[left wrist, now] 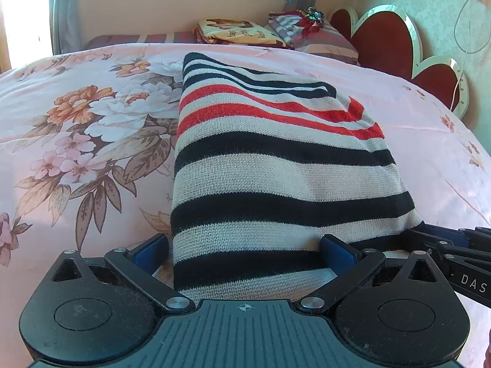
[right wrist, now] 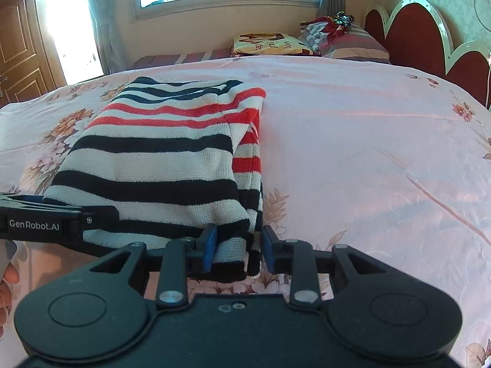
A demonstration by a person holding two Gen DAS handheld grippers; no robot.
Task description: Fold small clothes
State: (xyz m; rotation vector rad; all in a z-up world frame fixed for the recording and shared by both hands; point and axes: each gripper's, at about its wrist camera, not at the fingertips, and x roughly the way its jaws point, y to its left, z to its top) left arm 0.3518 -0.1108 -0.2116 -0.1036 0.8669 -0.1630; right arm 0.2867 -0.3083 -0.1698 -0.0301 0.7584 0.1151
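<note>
A striped knitted sweater [left wrist: 270, 165], banded in black, off-white and red, lay partly folded on a bed covered with a pink floral quilt [right wrist: 368, 141]. Its near hem reached toward the viewer, and one sleeve appeared tucked along its right edge.

The left hand-held gripper [left wrist: 244, 250] stood released, its blue pads wide apart on either side of the near hem, with knit lying between them but not pinched. The right hand-held gripper [right wrist: 238, 247] straddled the near right corner of the sweater; its blue pads sat close to the fabric, yet a gap showed on the right side, so it looked not quite clenched.

To do this step well, I judged that both pads should close on all layers at the hem, at matching spots on each corner, so the edge lifts evenly. The fold should then carry the hem straight toward the collar, keeping the stripes aligned and the tucked sleeve from slipping out.

Counted: one sweater, two hand-held grippers, one bed. At the far end lay one folded yellow printed blanket [right wrist: 270, 44] and one striped pillow [right wrist: 353, 44]. A scalloped red headboard [right wrist: 429, 36] stood at the right.
</note>
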